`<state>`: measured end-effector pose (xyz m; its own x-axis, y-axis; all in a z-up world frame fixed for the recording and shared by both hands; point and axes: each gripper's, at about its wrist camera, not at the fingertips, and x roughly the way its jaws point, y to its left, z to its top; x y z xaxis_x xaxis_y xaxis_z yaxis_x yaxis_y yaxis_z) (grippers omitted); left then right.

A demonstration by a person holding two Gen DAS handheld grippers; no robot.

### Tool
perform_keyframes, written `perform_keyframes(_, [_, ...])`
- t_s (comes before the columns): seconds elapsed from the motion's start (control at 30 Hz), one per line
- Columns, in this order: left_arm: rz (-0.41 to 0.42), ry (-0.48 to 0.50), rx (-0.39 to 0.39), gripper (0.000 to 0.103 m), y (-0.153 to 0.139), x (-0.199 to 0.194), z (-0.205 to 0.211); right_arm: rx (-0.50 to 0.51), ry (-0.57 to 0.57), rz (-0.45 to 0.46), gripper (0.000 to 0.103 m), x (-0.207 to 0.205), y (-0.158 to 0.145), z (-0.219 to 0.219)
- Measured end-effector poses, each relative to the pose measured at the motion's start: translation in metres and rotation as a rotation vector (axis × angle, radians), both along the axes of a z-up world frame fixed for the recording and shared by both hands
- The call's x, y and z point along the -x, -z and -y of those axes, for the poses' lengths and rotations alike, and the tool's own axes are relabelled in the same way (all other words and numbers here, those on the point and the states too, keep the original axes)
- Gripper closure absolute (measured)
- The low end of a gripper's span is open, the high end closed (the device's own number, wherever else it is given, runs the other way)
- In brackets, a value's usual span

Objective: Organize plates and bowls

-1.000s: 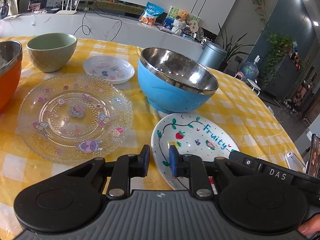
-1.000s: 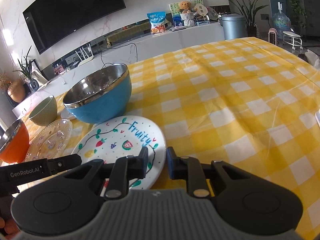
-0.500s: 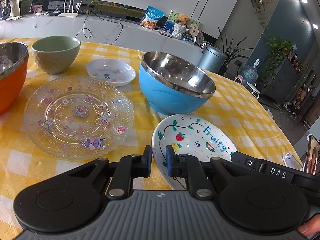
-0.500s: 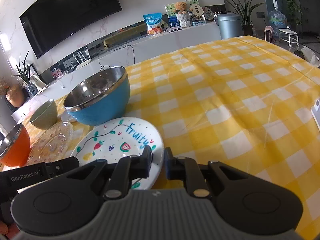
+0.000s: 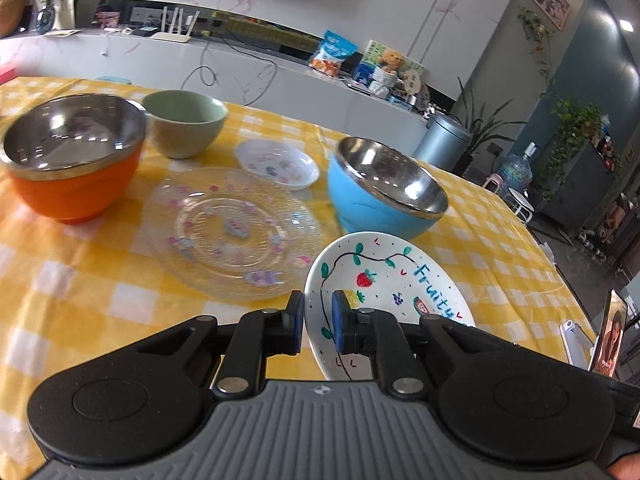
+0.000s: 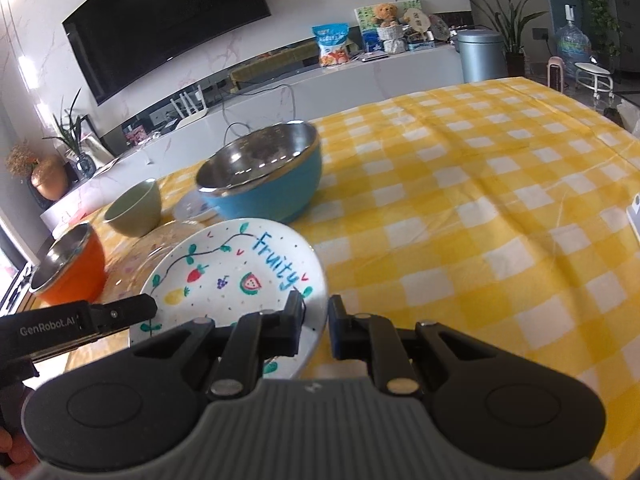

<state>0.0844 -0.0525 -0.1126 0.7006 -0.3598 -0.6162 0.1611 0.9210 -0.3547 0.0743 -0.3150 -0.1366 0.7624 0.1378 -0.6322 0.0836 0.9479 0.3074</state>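
The white "Fruity" plate (image 5: 384, 280) (image 6: 236, 272) is lifted off the yellow checked cloth, gripped from both sides. My left gripper (image 5: 317, 322) is shut on its left rim. My right gripper (image 6: 314, 322) is shut on its right rim. The plate hangs partly over the clear glass plate (image 5: 232, 232) (image 6: 136, 256). Behind it stands the blue steel-lined bowl (image 5: 384, 188) (image 6: 260, 176). Further left are the orange steel-lined bowl (image 5: 74, 156) (image 6: 68, 268), the green bowl (image 5: 184, 122) (image 6: 134, 208) and a small white patterned dish (image 5: 276, 164) (image 6: 192, 208).
The table (image 6: 480, 216) has a wide bare stretch of yellow checked cloth to the right of the blue bowl. A phone on a stand (image 5: 612, 340) sits at the table's right edge. A white counter with clutter runs behind the table.
Both grippers closed on the Fruity plate's rims and lifted it off the cloth, carrying it left toward the glass plate. The orange bowl has come fully into the left view.
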Motion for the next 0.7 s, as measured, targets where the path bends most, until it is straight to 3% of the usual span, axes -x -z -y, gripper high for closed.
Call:
perform_keyframes(0.4, [-0.012,-0.145,-0.013,0.087,-0.011,0.031,-0.068,0.002,-0.131,-0.015,0.091,0.018,-0.009,-0.071])
perform_keyframes(0.7, [-0.075,-0.249,0.009,0.087,-0.004,0.047,-0.123,0.026,-0.240,-0.025,0.091,0.023,-0.012,-0.126])
